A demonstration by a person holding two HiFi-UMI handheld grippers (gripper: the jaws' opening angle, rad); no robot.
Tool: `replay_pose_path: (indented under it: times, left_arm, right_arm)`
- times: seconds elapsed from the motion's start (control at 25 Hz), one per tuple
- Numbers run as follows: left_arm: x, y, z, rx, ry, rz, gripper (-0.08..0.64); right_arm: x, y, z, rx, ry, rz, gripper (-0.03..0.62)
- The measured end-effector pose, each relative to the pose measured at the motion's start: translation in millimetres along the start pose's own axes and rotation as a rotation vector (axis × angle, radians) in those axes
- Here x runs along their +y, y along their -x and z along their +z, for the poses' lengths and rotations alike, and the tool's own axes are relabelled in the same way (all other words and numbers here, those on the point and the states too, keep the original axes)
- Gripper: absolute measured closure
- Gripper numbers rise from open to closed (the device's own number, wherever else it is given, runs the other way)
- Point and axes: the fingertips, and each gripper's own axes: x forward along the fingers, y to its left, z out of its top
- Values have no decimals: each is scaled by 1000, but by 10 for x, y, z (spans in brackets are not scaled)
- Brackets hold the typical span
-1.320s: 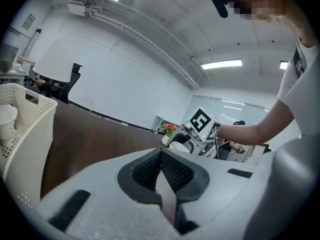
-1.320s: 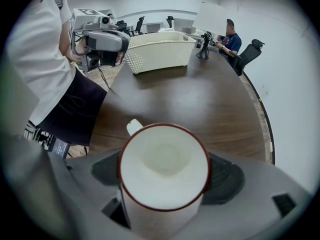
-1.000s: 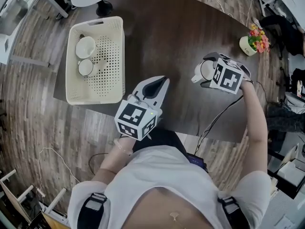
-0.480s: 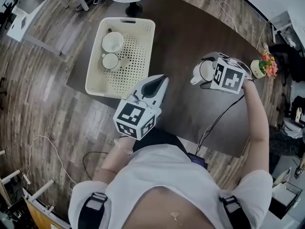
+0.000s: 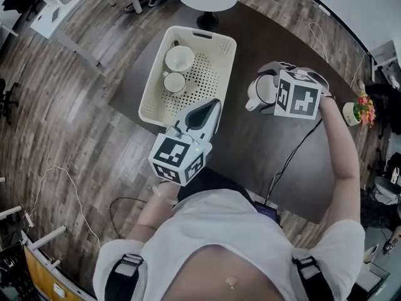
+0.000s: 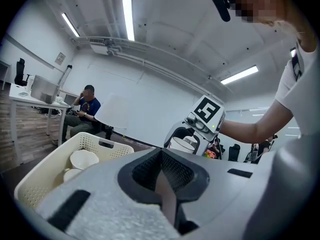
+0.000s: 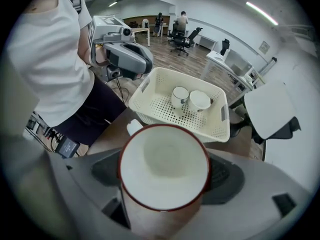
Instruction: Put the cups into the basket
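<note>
While R gripper point(image 5: 270, 88) clamps cup point(image 7: 164, 164) nearer basket point(image 5: 207, 74) than before, L gripper point(image 5: 212, 109) shut.

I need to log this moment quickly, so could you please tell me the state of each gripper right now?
Left gripper: jaws closed, holding nothing.
Right gripper: jaws closed on a white cup with a red rim.
</note>
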Motion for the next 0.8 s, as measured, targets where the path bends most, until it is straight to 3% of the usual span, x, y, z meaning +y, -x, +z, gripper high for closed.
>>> replay_pose_path:
  times: [0.36, 0.8]
  left_arm:
    - [481, 378, 119, -42, 28, 109, 551]
    - [954, 833, 72, -57, 63, 210, 551]
  right_arm:
    - [-168, 21, 810, -34, 189, -4, 183]
    - [-109, -410, 1442, -39, 297, 60, 183]
